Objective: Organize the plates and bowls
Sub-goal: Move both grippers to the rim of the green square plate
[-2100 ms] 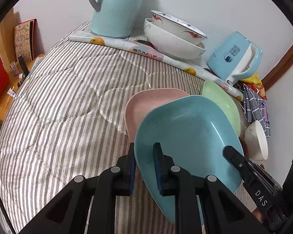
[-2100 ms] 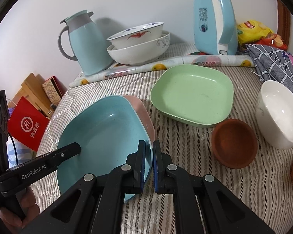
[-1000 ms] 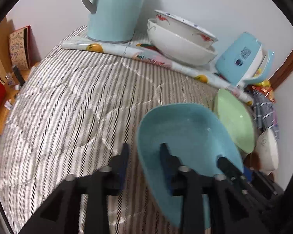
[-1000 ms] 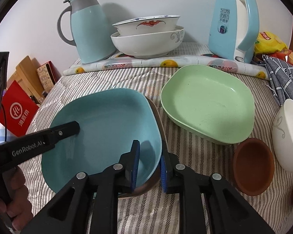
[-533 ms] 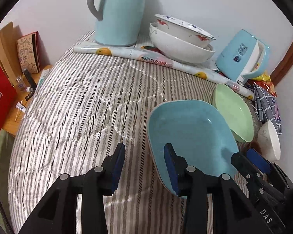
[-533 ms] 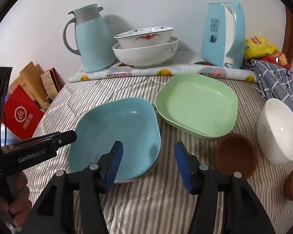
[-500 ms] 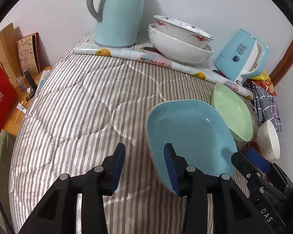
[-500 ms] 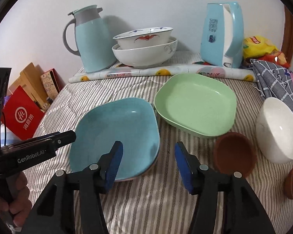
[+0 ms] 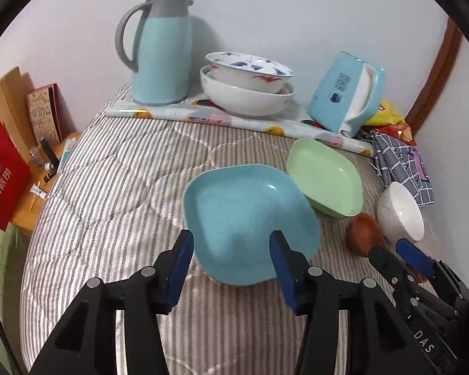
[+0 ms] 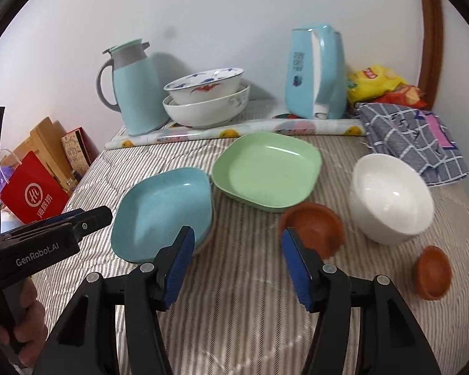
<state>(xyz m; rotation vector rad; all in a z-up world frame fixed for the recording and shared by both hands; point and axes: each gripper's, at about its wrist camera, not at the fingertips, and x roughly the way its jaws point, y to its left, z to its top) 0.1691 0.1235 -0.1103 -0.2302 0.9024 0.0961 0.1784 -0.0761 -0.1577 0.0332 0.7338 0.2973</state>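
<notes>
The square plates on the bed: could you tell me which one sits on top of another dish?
The blue plate, on the left. A second rim shows just under its right edge, so it is stacked. The green plate beside it lies alone on the bedcover.

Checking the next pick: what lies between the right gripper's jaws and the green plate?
In the right wrist view, only bare striped bedcover separates the open right gripper from the green plate.

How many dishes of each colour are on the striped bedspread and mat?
Blue square plate: 1
Green square plate: 1
Brown small bowls: 2
Plain white bowl: 1
White patterned bowls, stacked: 2
Total: 7
</notes>
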